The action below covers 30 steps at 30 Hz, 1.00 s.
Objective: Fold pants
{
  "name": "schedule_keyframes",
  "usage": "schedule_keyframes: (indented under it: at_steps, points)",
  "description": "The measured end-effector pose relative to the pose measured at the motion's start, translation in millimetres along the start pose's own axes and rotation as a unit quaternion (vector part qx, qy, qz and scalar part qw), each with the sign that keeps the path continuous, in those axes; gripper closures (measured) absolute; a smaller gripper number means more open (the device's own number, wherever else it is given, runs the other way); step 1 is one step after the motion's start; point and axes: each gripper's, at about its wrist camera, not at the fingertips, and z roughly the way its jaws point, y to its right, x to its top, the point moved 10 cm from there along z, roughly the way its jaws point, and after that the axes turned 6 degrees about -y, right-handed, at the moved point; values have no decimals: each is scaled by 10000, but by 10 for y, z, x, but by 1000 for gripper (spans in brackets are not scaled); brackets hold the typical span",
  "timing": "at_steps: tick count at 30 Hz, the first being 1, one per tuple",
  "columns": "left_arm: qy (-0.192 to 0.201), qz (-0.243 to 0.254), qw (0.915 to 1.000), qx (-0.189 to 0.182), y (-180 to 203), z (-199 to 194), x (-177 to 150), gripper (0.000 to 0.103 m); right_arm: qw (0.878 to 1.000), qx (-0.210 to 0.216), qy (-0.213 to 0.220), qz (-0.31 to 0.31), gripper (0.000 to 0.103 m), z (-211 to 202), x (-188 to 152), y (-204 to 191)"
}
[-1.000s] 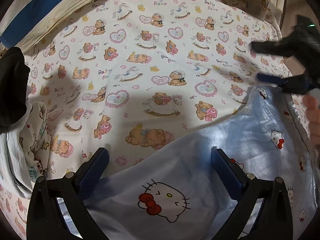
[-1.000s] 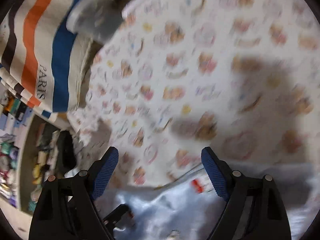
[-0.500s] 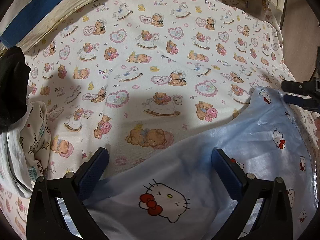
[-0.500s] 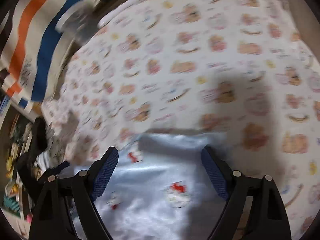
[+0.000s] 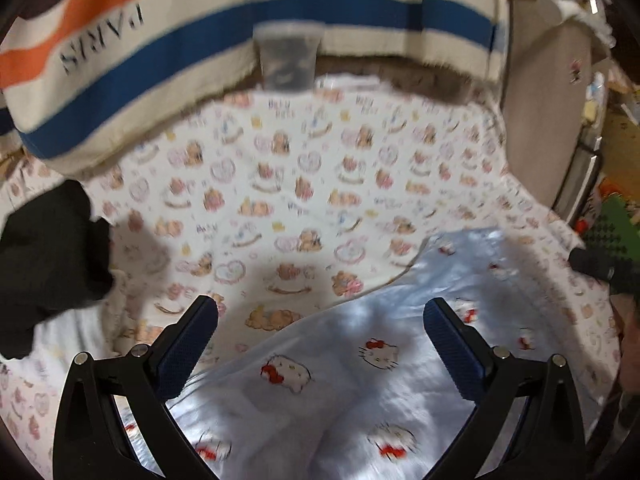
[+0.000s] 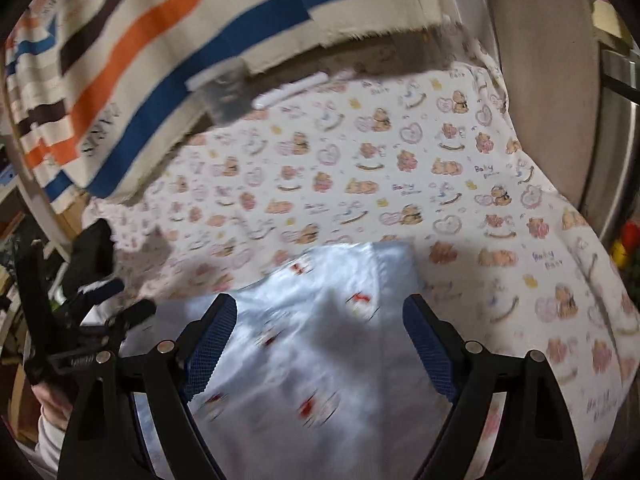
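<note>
Hovering low over the pants [image 5: 360, 392], the left tongs [image 5: 320, 336] stand wide open and hold nothing; the right tongs [image 6: 320, 340] are spread the same way above the same cloth. The pants, pale blue and shiny with a cat print, lie loosely rumpled on the near part of the bear-print sheet [image 5: 280, 184], one end reaching toward the middle. No neat fold shows, so folding seems barely begun: smoothing, gripping an edge and doubling it over all remain. Beyond lie a dark garment [image 5: 48, 264], a clear tub [image 5: 288, 56] and a striped blanket [image 5: 160, 52].
</note>
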Motion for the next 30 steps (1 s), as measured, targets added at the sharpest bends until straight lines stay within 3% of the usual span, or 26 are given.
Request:
schedule_keyframes:
  at_steps: [3, 7, 9, 15, 17, 19, 24, 28, 30]
  points:
    - [162, -4, 9998, 65, -13, -280, -112, 1, 10000, -37, -92, -8, 17, -90, -248, -125]
    - [22, -16, 9996, 270, -31, -441, -452, 1, 9957, -791, -29, -489, 17, -126, -564, -286]
    - [-74, 107, 9993, 349, 2, -449, -626, 4, 9921, -967, -26, -800, 17, -99, -698, -423]
    - [-465, 44, 9988, 176, 41, -283, -933, 28, 9911, -610, -402, -1110, 17, 215, -903, -826]
    - [-565, -62, 9982, 170, -3, -207, -962, 44, 9889, -751, -510, -1180, 17, 352, -895, -868]
    - [-715, -176, 9972, 153, -57, -132, -1014, 50, 9856, -848, -628, -1324, 17, 451, -934, -890]
    - [-970, -357, 9944, 209, -192, -75, -1225, 54, 9810, -1144, -877, -1296, 17, 522, -1088, -627]
    - [-800, -308, 9957, 344, -232, -354, -1358, 55, 9773, -1655, -721, -1111, 17, 316, -1118, -299]
    - [-668, -373, 9962, 417, -286, -542, -1413, 53, 9773, -1666, -605, -1165, 17, 156, -1131, -272]
